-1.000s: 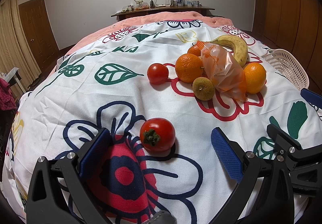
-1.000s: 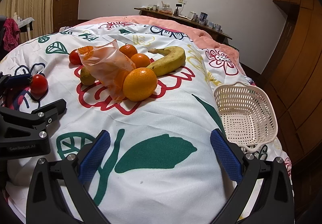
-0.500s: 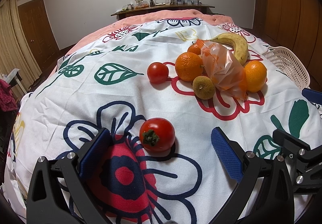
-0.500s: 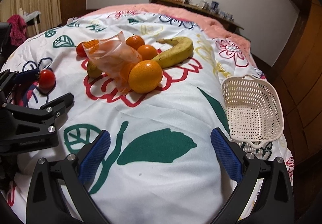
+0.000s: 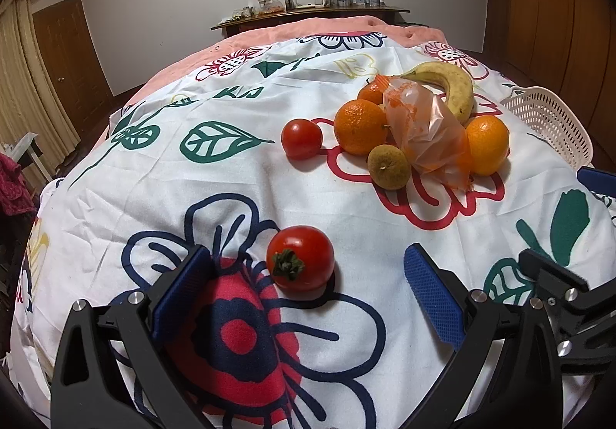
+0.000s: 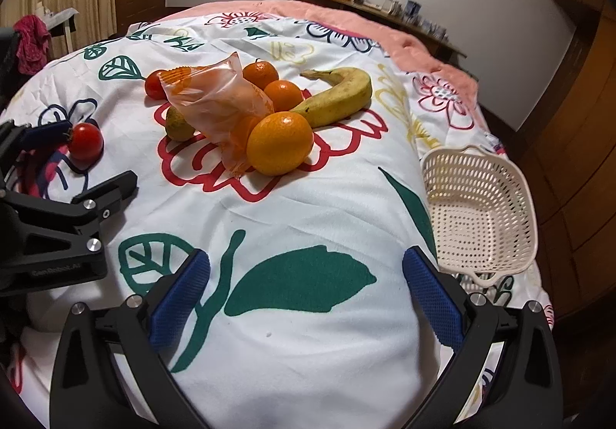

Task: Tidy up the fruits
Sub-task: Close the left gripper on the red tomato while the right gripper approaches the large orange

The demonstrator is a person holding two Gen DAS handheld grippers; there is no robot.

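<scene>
The floral bedspread carries a huddle of fruit: a crinkled orange plastic bag lies across the pile, touching the banana at its 12 o'clock, a big orange at its 3 o'clock, another orange at its 9 o'clock and a brownish-green fruit at its 7 o'clock. A second tomato sits just beside that cluster at 9 o'clock. The cream slotted basket lies well apart, at 4 o'clock from the pile in the right wrist view, nothing between. The near tomato, red and glossy with its green stalk turned toward the camera, rests alone on a red-and-navy flower. The left gripper is spread wide, blue pads on either side of it, not touching. The right gripper gapes wide over bare cloth, holding nothing.
</scene>
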